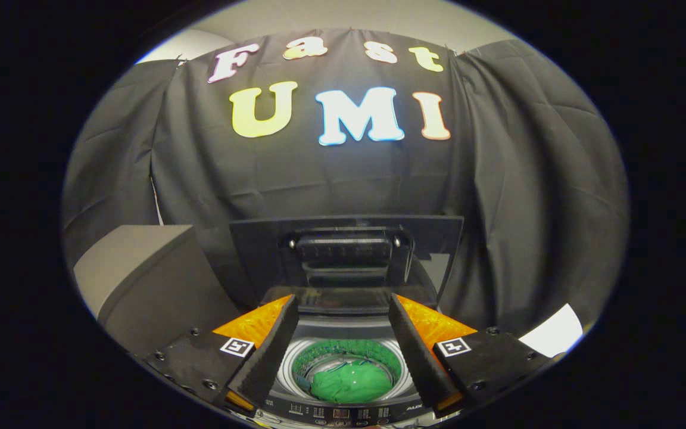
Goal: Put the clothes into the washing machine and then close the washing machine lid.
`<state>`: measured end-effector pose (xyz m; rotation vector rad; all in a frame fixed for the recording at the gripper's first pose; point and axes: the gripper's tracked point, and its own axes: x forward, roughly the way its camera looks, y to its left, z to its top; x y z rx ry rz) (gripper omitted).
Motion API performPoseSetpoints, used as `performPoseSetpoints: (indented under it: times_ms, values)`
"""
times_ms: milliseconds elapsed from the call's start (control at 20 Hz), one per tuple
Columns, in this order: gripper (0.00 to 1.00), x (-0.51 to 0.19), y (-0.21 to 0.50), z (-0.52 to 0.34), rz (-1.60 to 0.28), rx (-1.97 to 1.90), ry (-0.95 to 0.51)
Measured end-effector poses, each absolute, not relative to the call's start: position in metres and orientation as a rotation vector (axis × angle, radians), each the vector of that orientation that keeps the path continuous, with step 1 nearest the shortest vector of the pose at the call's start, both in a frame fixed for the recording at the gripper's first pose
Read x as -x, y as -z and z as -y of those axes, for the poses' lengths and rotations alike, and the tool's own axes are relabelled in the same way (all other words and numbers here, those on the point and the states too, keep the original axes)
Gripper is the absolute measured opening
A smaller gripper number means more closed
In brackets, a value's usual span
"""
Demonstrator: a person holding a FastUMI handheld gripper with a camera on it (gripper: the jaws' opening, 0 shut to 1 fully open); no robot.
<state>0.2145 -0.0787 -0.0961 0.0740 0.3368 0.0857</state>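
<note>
Bright green clothes (350, 382) sit in the silvery drum (295, 366) between the open fingers (271, 348), dark lid (346, 253) raised beyond them, grey box (140, 268) off left.

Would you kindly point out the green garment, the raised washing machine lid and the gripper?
green garment (350, 384), gripper view, middle of the cloth inside the drum.
washing machine lid (346, 253), gripper view, its inner panel, standing open.
gripper (346, 351), gripper view, midway between its open fingers.
</note>
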Motion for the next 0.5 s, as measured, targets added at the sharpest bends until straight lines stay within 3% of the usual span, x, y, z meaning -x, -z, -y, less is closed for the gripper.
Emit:
performPoseSetpoints:
  times_ms: [500]
  values:
    - [0.96,-0.285,0.028,0.072,-0.202,-0.033,-0.096]
